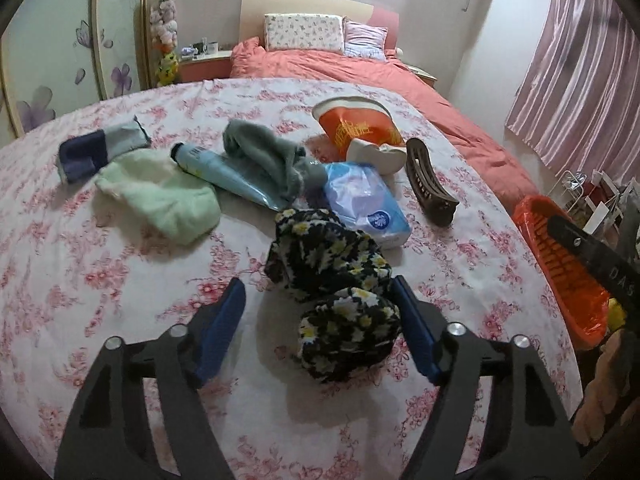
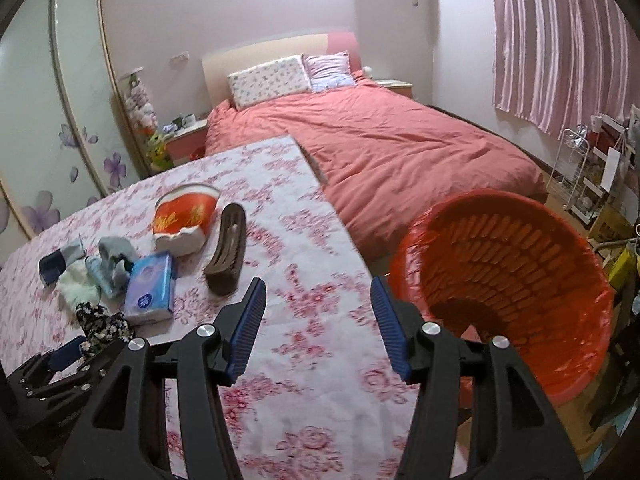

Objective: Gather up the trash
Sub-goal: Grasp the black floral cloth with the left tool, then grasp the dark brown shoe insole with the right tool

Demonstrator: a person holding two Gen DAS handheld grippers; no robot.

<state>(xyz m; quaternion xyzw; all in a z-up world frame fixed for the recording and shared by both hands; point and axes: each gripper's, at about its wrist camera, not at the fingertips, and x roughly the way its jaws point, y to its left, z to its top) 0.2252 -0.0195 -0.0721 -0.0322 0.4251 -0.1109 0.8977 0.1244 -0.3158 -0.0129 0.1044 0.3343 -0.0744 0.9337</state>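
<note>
Fingers of your left gripper (image 1: 320, 308) stand apart around the daisy-print cloth (image 1: 340, 300) on the table (image 1: 120, 280); your right gripper (image 2: 318, 320) gapes empty, with the orange bin (image 2: 520, 280) beyond, tissue pack (image 1: 366, 200) and torn cup (image 1: 356, 128) farther.

The white letters "D A S" stand on the black arm of the other gripper (image 1: 600, 258) at the right edge of the left wrist view. The torn orange-and-white paper cup (image 2: 186, 222) bears yellow characters too blurred to read, and the round blue logo on the blue-and-white plastic tissue pack (image 1: 366, 200) is likewise illegible.
</note>
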